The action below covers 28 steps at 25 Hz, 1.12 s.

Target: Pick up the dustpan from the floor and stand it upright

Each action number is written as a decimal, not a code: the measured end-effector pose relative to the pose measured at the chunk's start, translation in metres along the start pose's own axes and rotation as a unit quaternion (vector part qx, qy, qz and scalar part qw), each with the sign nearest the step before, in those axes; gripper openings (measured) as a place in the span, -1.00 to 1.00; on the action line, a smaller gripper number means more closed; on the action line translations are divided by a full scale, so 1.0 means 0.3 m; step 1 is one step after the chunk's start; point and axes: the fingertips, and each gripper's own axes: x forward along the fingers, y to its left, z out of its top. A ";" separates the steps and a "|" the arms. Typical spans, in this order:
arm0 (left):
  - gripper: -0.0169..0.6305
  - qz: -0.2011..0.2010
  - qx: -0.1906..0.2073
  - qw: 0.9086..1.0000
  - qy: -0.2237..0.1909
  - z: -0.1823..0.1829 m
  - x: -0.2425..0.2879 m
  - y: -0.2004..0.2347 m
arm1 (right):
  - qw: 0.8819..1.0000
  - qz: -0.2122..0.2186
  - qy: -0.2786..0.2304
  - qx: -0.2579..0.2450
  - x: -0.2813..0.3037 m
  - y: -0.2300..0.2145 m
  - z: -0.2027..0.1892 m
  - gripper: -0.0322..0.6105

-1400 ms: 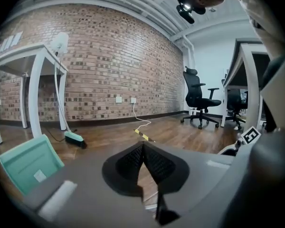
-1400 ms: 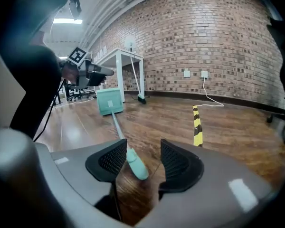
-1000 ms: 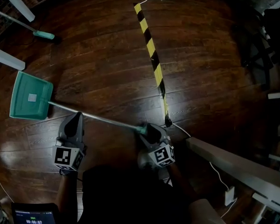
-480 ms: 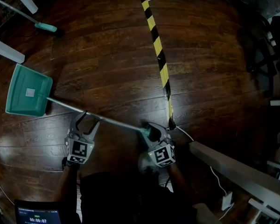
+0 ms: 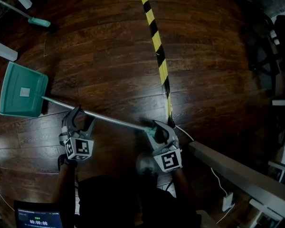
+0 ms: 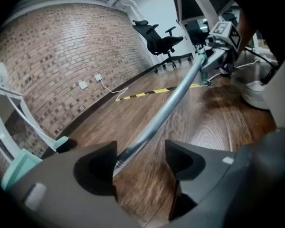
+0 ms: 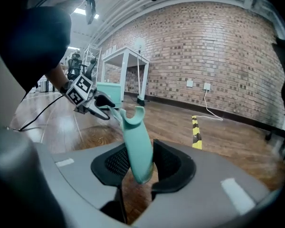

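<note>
The dustpan has a teal pan (image 5: 21, 90) lying on the wooden floor at the left of the head view. Its long metal pole (image 5: 109, 120) runs right to a teal grip (image 7: 133, 137). My right gripper (image 5: 157, 129) has that grip between its pads (image 7: 168, 163); the jaws are still closing and press on it. My left gripper (image 5: 78, 118) straddles the pole further along, nearer the pan. Its jaws are opening, and the pole (image 6: 166, 108) passes between them close to the left finger, with neither pad pressing on it.
A black-and-yellow tape strip (image 5: 156, 46) runs up the floor from beside my right gripper. A second teal-tipped pole (image 5: 39, 22) and white frame legs (image 5: 2, 49) lie at the top left. A white beam (image 5: 237, 170) crosses the lower right. An office chair (image 6: 156, 34) stands far back.
My left gripper came down from above the pole and opened, and now straddles it. My right gripper closed on the teal grip and lifted it a little.
</note>
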 end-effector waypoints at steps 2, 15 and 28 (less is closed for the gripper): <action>-0.02 0.031 -0.016 0.999 0.008 -0.006 -0.018 0.046 | 1.000 -0.009 -0.020 -0.019 -0.032 -0.034 0.073 -0.47; -0.17 0.133 -0.079 0.988 0.010 0.033 -0.078 0.288 | 0.985 -0.137 -0.100 -0.015 -0.279 -0.389 0.476 -0.55; -0.51 0.121 -0.125 0.983 -0.063 0.257 -0.011 0.232 | 0.952 -0.202 -0.209 -0.095 -0.382 -0.543 0.881 -0.56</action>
